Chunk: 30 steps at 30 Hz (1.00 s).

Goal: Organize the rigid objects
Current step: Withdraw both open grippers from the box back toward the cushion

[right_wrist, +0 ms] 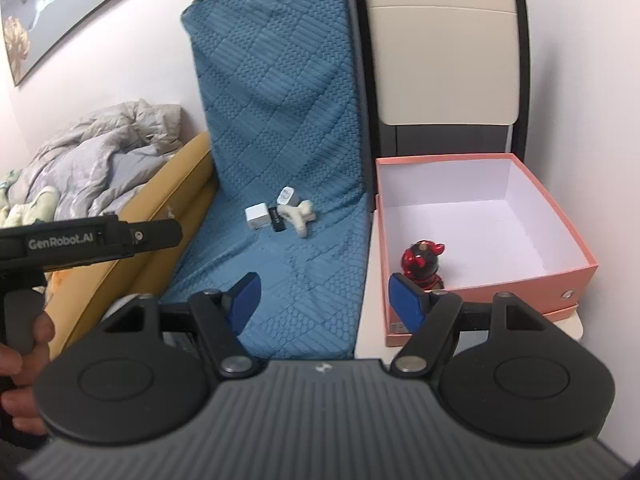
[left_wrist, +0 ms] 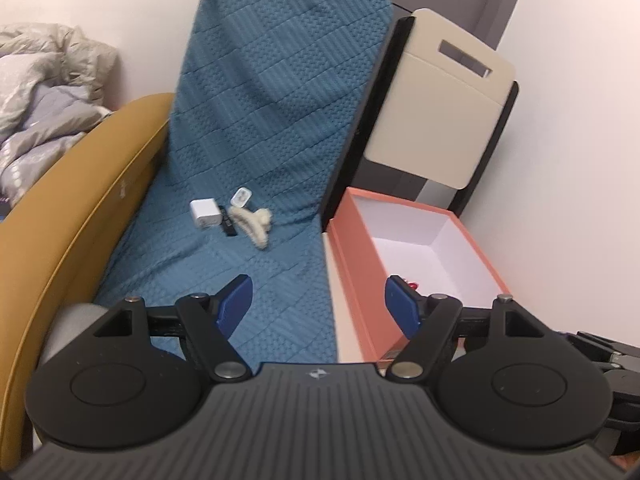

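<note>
On the blue knit chair cover (left_wrist: 256, 140) (right_wrist: 280, 128) lie a white charger cube (left_wrist: 205, 213) (right_wrist: 257, 215), a small black stick (left_wrist: 227, 221) (right_wrist: 276, 220), a white-grey plug (left_wrist: 241, 197) (right_wrist: 287, 197) and a cream hair claw (left_wrist: 253, 224) (right_wrist: 297, 216), close together. To their right stands an open pink box (left_wrist: 360, 264) (right_wrist: 560, 216) holding a red and black figurine (right_wrist: 423, 261), partly hidden behind a blue pad. My left gripper (left_wrist: 320, 304) is open and empty, well short of the items. My right gripper (right_wrist: 326, 300) is open and empty too.
A cream folding chair (left_wrist: 440, 112) (right_wrist: 444, 52) rises behind the pink box. A mustard bed frame (left_wrist: 72, 216) (right_wrist: 168, 208) with a grey duvet (left_wrist: 36, 92) (right_wrist: 100, 152) borders the left. A hand (right_wrist: 20, 368) holds the left gripper's handle. White walls close in on the right.
</note>
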Available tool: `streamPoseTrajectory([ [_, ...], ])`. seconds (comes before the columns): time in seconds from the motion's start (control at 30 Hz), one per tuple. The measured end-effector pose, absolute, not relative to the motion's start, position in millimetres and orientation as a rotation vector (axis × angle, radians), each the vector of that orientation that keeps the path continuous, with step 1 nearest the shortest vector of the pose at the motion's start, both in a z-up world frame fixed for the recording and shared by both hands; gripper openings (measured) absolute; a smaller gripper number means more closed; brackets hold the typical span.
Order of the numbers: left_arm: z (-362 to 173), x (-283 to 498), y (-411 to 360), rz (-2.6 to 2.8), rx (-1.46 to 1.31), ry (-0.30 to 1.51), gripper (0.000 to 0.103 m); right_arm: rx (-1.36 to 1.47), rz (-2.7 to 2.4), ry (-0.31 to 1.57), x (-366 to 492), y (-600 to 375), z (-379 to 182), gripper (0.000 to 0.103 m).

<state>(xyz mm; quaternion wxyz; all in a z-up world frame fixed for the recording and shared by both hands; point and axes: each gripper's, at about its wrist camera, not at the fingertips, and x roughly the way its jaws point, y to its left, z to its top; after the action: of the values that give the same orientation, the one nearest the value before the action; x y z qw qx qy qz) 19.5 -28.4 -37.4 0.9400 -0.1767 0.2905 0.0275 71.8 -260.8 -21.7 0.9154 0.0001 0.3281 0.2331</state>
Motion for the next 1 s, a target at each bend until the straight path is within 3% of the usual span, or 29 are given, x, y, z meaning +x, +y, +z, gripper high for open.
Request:
streamPoseTrajectory([
  [0.07, -42, 17, -25, 0.07, -0.366, 0.605, 0.079, 0.001, 0.487, 0.676, 68, -259, -23, 0.074],
  [0.13, -45, 16, -22, 0.078, -0.371, 0.615, 0.079, 0.011, 0.493, 0.679, 67, -258, -24, 0.084],
  [0.27, -50, 19, -17, 0.094, -0.377, 0.62, 0.08, 0.017, 0.502, 0.681, 69, -255, -27, 0.086],
  [0.33, -52, 24, -14, 0.099, -0.376, 0.624, 0.08, 0.024, 0.499, 0.681, 72, -253, -29, 0.103],
  [1.0, -113, 137, 32, 0.128, -0.421, 0.75, 0.08, -0.028, 0.559, 0.729, 163, -204, -70, 0.103],
])
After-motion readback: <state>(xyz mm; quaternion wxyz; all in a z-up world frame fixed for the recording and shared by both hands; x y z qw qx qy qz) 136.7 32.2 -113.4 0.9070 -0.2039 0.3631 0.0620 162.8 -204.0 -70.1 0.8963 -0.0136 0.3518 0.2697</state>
